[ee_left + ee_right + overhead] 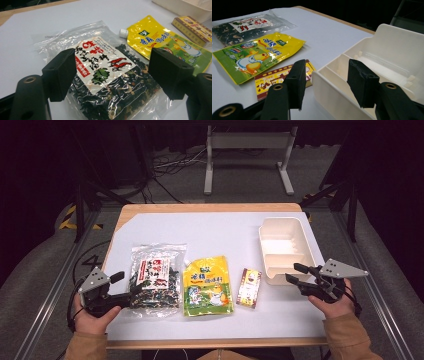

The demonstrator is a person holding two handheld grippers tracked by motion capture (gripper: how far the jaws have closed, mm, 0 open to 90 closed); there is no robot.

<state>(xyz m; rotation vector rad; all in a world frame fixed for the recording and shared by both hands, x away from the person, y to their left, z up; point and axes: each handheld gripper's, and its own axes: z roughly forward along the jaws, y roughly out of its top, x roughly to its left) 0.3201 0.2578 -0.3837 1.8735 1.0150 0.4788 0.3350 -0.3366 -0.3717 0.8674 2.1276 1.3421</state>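
Left gripper point(121, 286) is hovering at the near left edge of the clear plastic bag of dark dried seaweed point(156, 280), jaws standing wide, nothing between the pads. Right gripper point(299, 274) is poised, jaws wide and empty, at the near corner of the cream plastic divided bin point(302, 240). Judged step: approach before pickup. The next move is probably calling for lowering the left jaws astride the bag edge, then closing.
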